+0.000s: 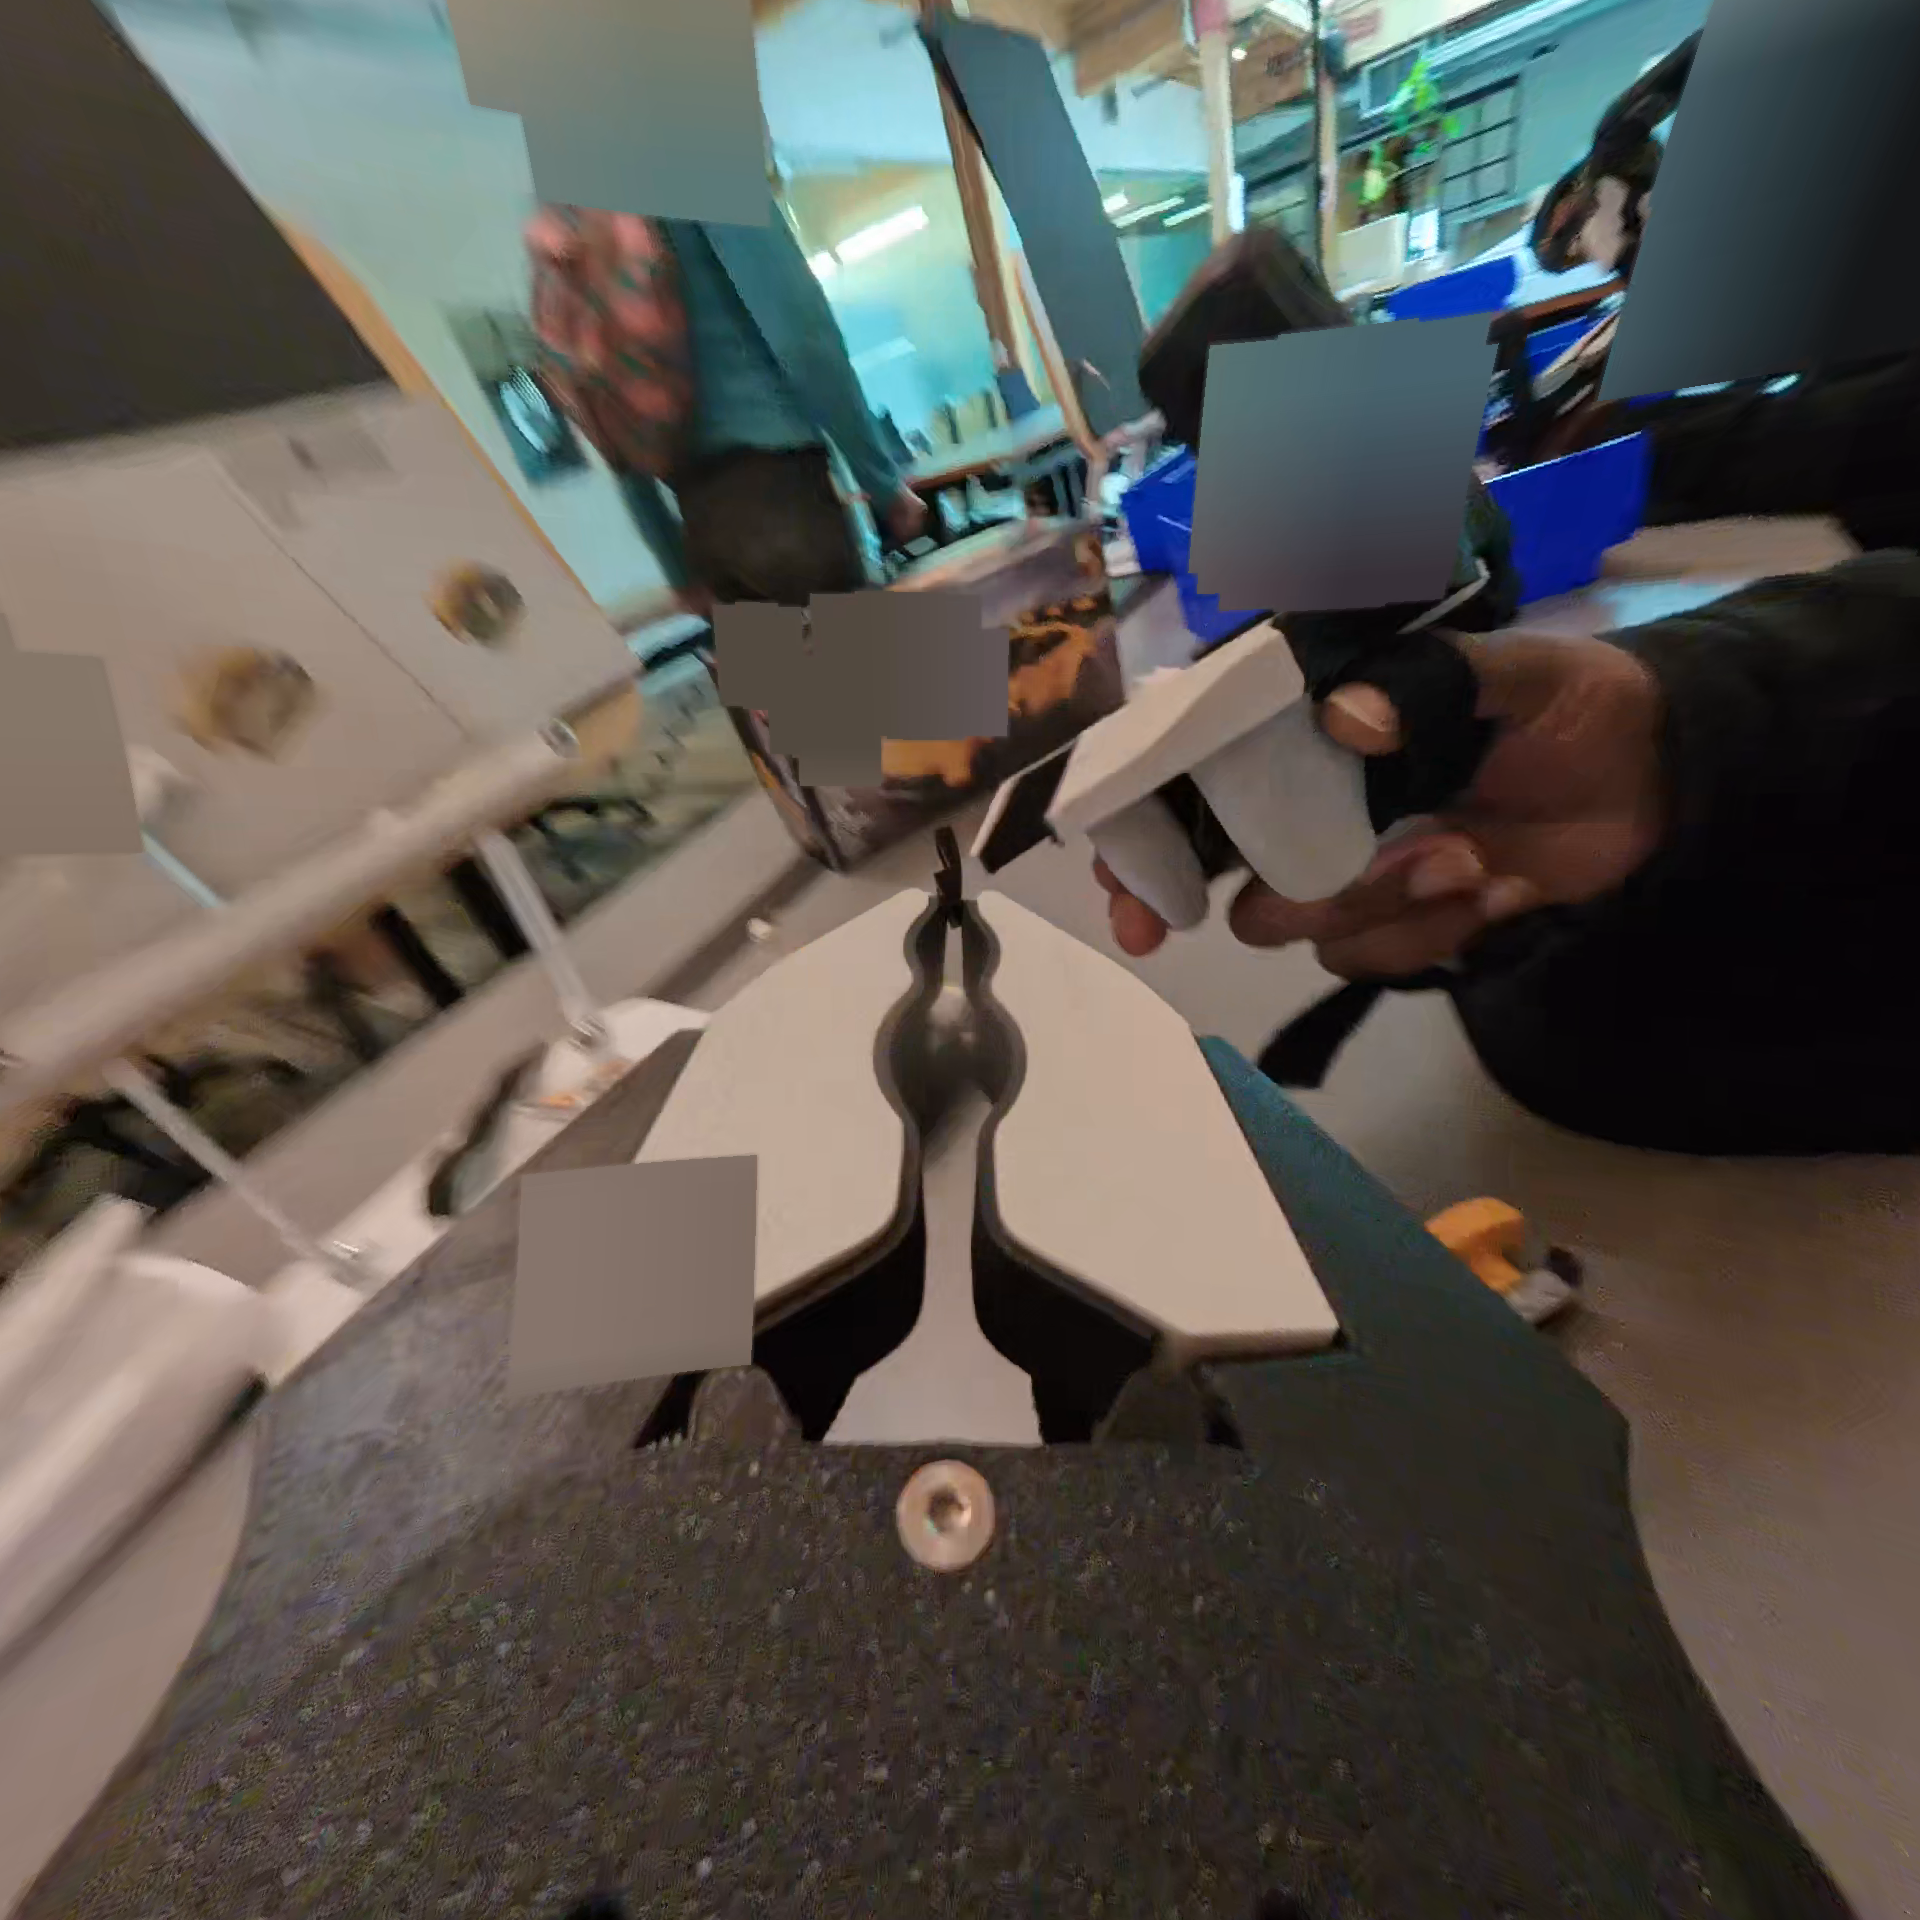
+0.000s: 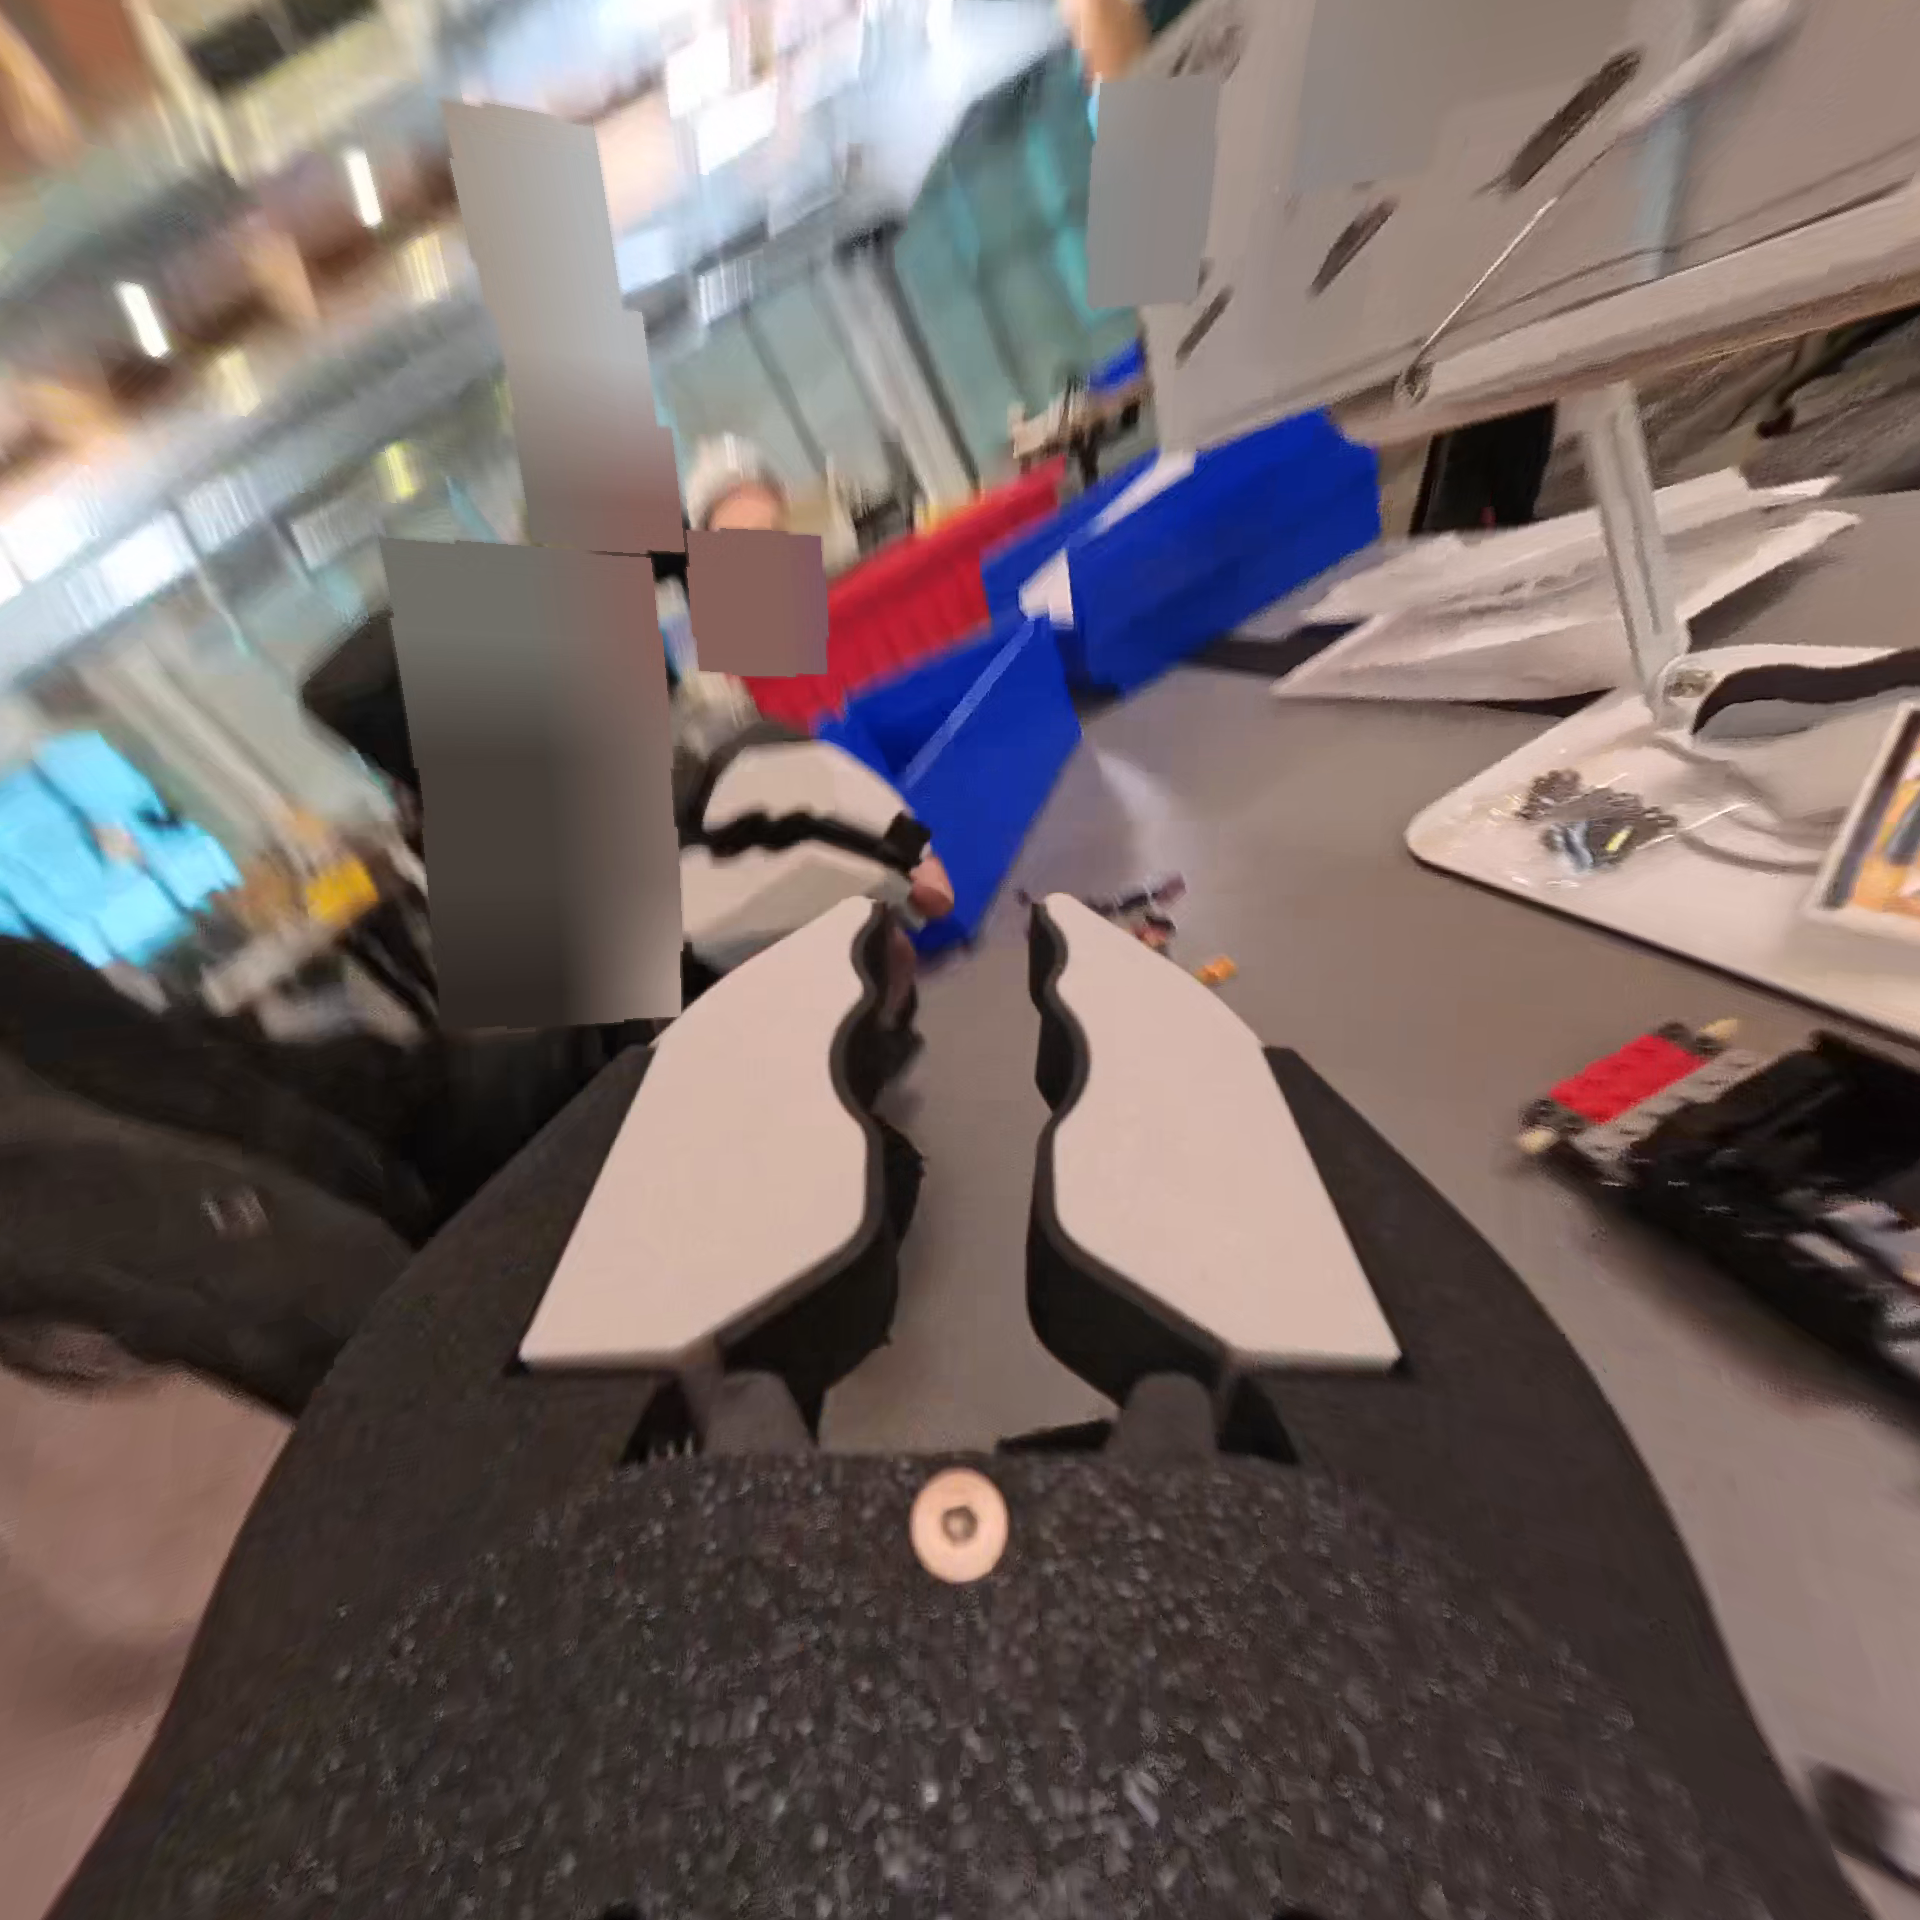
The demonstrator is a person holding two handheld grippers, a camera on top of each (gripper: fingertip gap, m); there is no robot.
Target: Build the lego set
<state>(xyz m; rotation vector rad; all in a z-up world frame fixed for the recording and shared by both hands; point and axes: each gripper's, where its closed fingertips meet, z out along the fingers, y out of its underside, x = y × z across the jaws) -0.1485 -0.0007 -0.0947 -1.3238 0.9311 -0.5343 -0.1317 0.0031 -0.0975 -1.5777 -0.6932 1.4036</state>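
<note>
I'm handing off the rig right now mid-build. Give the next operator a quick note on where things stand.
Left gripper: shut on a small black piece, held up off the table.
Right gripper: open, empty, above the table.
Partly built black model with a red section lies on the table to the right gripper's right; loose parts sit on the white tray.
Done: base partly assembled. Left: fit the held piece, then the rest.
</note>
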